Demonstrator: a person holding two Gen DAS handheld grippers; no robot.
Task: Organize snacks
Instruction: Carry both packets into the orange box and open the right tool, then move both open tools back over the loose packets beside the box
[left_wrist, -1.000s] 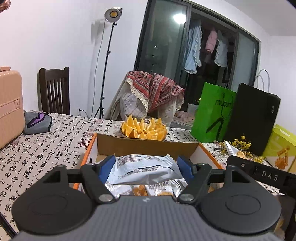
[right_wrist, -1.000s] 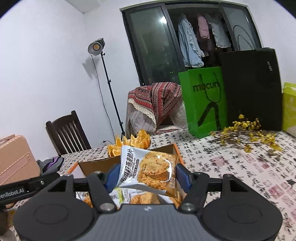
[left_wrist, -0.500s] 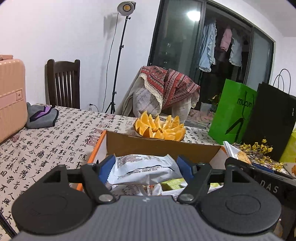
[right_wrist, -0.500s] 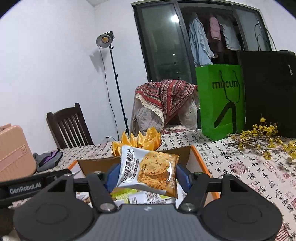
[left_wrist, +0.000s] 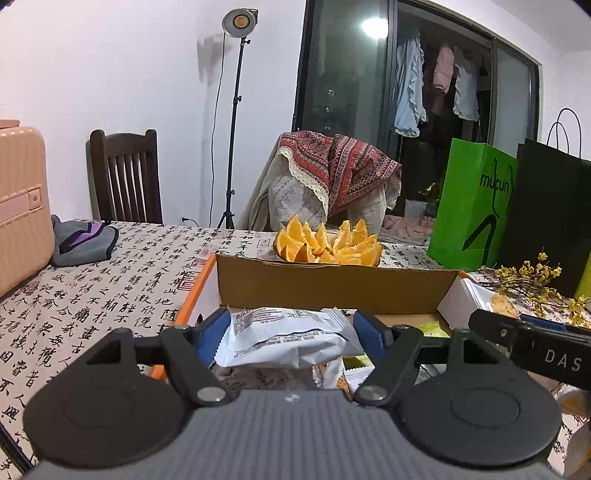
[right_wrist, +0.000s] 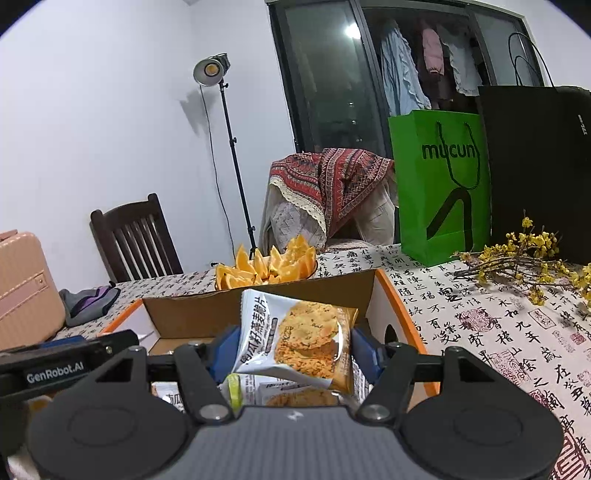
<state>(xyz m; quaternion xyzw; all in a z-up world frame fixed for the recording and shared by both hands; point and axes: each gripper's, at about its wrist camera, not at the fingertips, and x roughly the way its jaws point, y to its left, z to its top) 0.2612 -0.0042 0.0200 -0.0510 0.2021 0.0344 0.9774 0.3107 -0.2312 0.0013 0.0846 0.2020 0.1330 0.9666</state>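
Foil-wrapped snack packets, light and crinkly: I'm holding one in each gripper above the cardboard box (left_wrist: 332, 286). Left gripper (left_wrist: 291, 332) is clamping the white packet (left_wrist: 288, 338) by its side edges; right gripper (right_wrist: 291, 350) is pinching the biscuit packet (right_wrist: 299, 338) likewise. Contents probably crumble, so I'm keeping to the seams, squeezing gently.

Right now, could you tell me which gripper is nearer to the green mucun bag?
The right gripper, holding its cookie packet over the box's right side toward the green mucun bag; the left gripper sits further left.
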